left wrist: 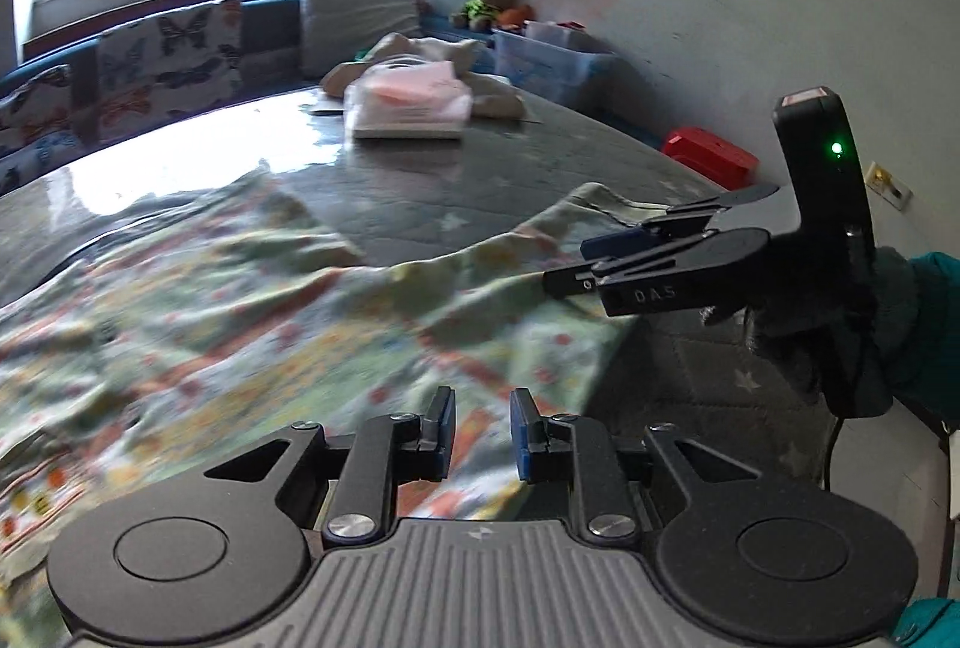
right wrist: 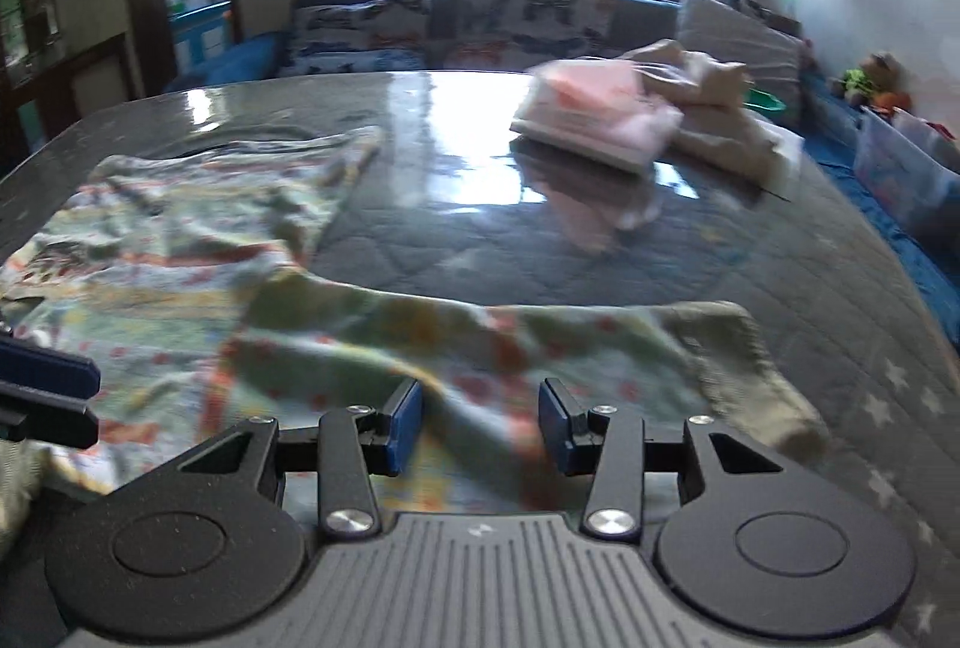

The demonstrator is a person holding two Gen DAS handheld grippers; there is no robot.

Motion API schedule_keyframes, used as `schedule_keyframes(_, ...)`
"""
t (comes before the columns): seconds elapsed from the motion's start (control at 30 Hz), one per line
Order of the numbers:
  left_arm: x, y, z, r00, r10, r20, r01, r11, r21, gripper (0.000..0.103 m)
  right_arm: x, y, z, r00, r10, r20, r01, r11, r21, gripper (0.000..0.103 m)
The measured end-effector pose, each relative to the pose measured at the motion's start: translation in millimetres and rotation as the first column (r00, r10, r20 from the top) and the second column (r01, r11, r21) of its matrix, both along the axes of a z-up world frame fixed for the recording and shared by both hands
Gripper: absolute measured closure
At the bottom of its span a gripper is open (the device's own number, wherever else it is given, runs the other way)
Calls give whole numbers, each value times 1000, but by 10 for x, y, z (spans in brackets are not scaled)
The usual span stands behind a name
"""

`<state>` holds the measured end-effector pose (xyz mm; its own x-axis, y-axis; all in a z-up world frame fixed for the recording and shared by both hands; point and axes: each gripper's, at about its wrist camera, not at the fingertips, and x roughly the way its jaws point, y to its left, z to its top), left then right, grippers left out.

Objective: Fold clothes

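A pale green garment with an orange and yellow print (left wrist: 252, 300) lies spread and rumpled on the grey quilted table (left wrist: 420, 192). It also shows in the right wrist view (right wrist: 198, 264), one part stretched toward the right (right wrist: 570, 348). My left gripper (left wrist: 482, 432) is open above the cloth near its front edge, holding nothing. My right gripper (right wrist: 480, 423) is open over the cloth's stretched part. In the left wrist view the right gripper (left wrist: 606, 258) comes in from the right at the cloth's raised edge.
A stack of folded pink and white clothes (left wrist: 408, 108) and a beige heap (left wrist: 480, 72) lie at the table's far side; they also show in the right wrist view (right wrist: 600, 114). Butterfly cushions (left wrist: 168, 54), a clear bin (left wrist: 546, 54) and a red box (left wrist: 711, 156) stand beyond the table.
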<state>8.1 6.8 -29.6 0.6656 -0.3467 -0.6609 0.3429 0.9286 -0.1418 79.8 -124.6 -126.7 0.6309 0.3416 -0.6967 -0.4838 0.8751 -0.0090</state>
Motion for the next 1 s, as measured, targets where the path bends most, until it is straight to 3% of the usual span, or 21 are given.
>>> schedule_keyframes(0.17, 193, -190, -72, 999, -46, -22, 46, 999, -14, 76, 56, -97, 69, 999, -38, 21, 38, 999, -3, 60)
schedule_keyframes(0.43, 312, -412, -255, 993, -102, -60, 102, 995, -4, 76, 190, 162, 3, 999, 44, 30, -43, 999, -9, 56)
schedule_keyframes(0.77, 293, -418, -270, 991, -116, -64, 114, 993, -31, 75, 576, -103, -34, 994, -99, 35, 98, 995, 24, 52)
schedule_keyframes(1.0, 285, -421, -264, 991, -121, -63, 119, 992, -33, 73, 518, -236, 20, 995, -101, 26, 99, 993, 64, 52)
